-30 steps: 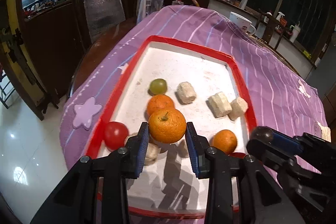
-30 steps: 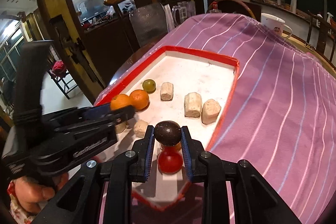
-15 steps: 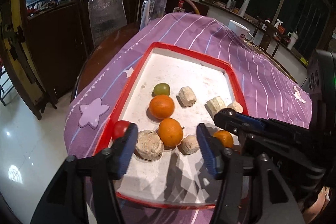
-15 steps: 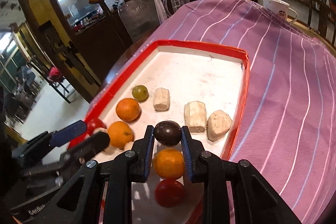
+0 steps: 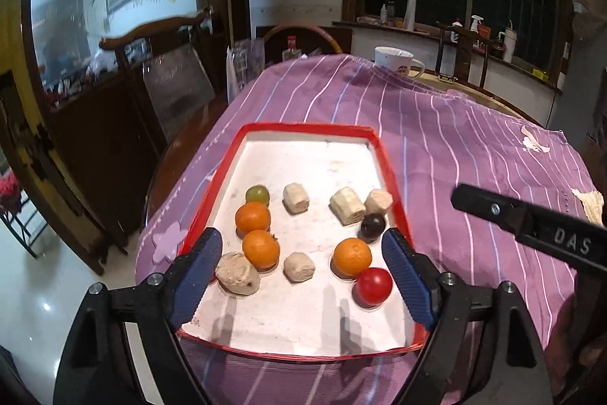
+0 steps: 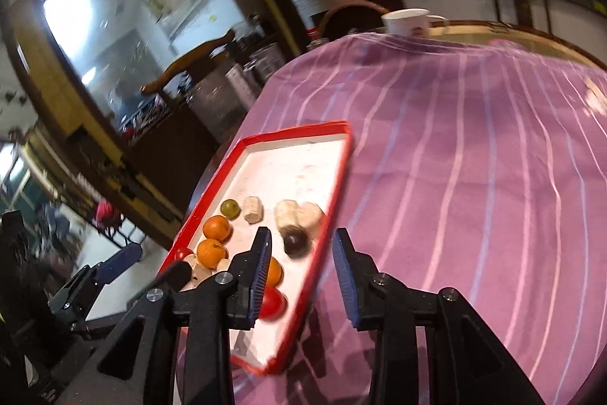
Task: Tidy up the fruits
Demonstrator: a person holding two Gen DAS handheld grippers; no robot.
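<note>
— Released since a second back: dark plum point(image 5: 372, 226) out of the right gripper point(image 6: 303, 272), orange point(image 5: 261, 248) out of the left gripper point(image 5: 301, 285). Both pulled back, fingers spread wide, holding nothing.

— And relative to the red tray point(image 5: 387, 169)?

— Inside it, all fruit. Plum by the right wall, touching the pale chunk point(image 5: 378, 200); oranges in a line along the left wall, green grape point(image 5: 257, 194) beyond, tomato point(image 5: 372, 286) nearest the right fingers point(image 5: 408, 285).

— Next?

— Probably tomato; right gripper closer, dead ahead of its left finger.
</note>
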